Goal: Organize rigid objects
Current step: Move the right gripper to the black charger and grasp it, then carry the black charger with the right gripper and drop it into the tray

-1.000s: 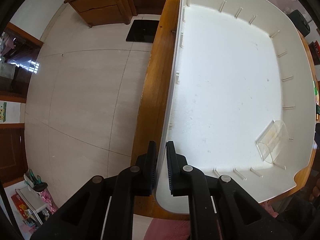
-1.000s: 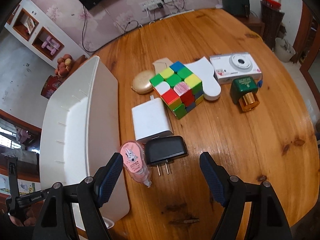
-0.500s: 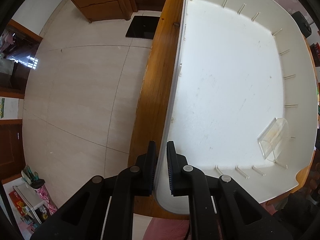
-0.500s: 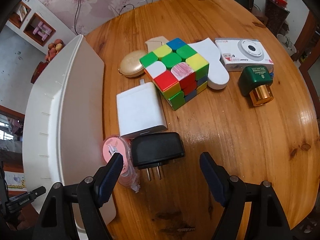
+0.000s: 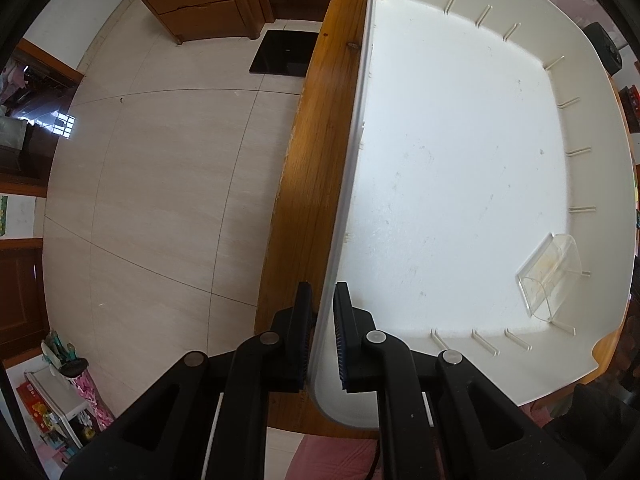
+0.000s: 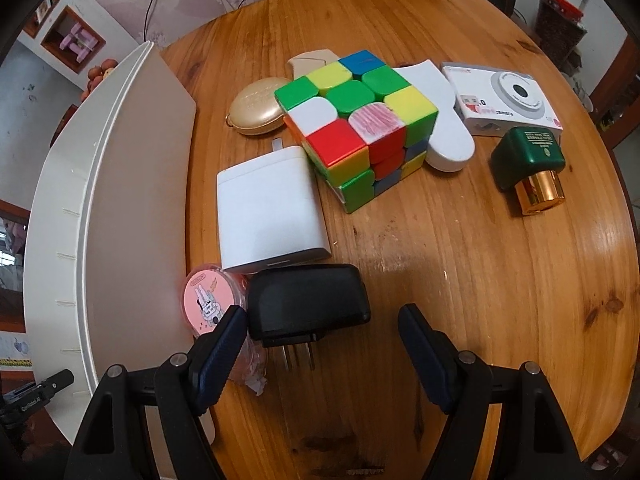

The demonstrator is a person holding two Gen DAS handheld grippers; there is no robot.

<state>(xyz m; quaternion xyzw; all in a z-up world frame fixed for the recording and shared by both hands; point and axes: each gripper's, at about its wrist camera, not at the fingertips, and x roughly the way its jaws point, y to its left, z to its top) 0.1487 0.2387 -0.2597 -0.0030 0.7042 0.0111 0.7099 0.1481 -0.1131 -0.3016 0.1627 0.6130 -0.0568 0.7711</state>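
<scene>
My left gripper is shut on the near left wall of a white plastic bin, one finger outside and one inside. A clear plastic piece lies in the bin's near right corner. In the right wrist view my right gripper stands open just above the wooden table. A black plug adapter lies between its fingers, untouched, prongs toward me. A pink round case lies under the left fingertip, against the bin.
Behind the adapter lie a white charger block, a colourful puzzle cube, a gold oval case, a white flat piece, a white camera box and a green bottle with a gold cap. The table edge curves at right.
My right gripper has sunk and moved in over the black adapter, which now sits between its fingers. The left gripper keeps its hold on the bin wall.
</scene>
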